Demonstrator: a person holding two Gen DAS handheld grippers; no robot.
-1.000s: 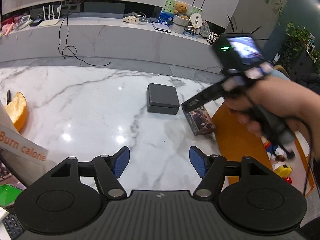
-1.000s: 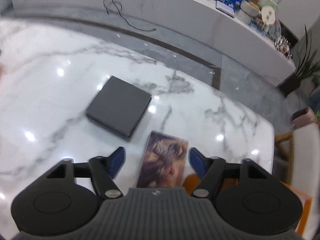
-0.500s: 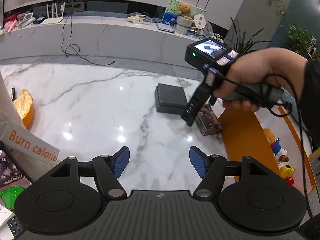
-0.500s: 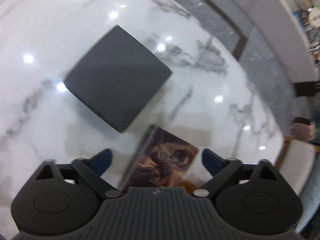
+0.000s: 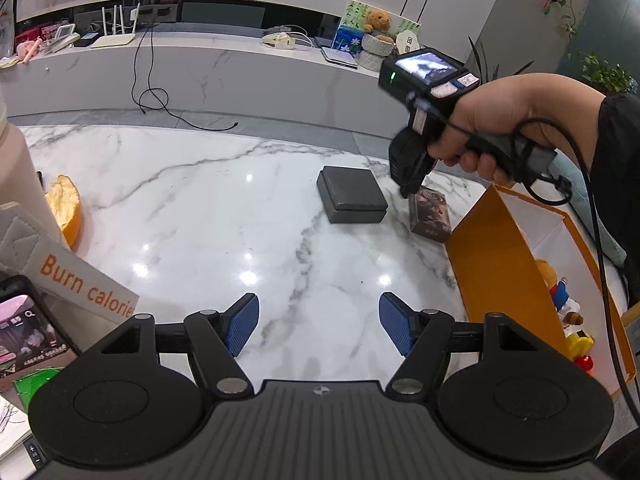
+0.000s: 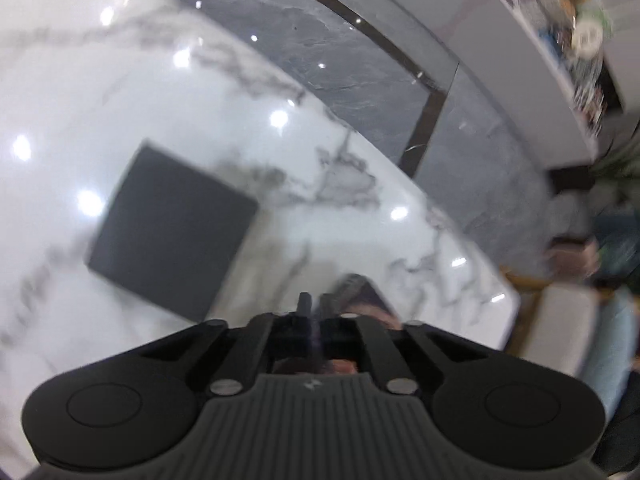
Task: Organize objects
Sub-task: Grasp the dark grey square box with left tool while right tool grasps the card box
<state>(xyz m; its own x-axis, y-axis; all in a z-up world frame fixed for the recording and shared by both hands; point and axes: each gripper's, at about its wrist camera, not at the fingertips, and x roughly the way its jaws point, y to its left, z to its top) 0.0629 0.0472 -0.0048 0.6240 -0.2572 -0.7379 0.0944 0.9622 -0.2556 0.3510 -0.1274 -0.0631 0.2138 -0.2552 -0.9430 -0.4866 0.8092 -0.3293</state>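
My right gripper (image 6: pixel 314 312) is down at the near end of the picture-printed box (image 5: pixel 431 213), and in its own blurred view the fingers look drawn nearly together, with the box's dark edge just past their tips. I cannot tell whether they have actually pinched the box or only closed beside it. From the left view the right gripper's nose meets the far end of that box, which lies flat on the tabletop (image 5: pixel 200 208).

My left gripper (image 5: pixel 319 322) hovers with its fingers spread wide and nothing between them. The dark grey flat box (image 5: pixel 352 194) sits well ahead of those fingers, slightly right of the gap, just beside the printed box but apart from it.

The orange bin (image 5: pixel 496 256) stands to the right of my left fingers, with toy figures (image 5: pixel 560 300) already inside, so I judge some sorting is done. Both boxes remain on the tabletop, so I reckon at least two items are left, the printed one being in hand now. Clutter also lies left of my left fingers: a phone (image 5: pixel 28 332) and a "Burn calories" card (image 5: pixel 84 284).
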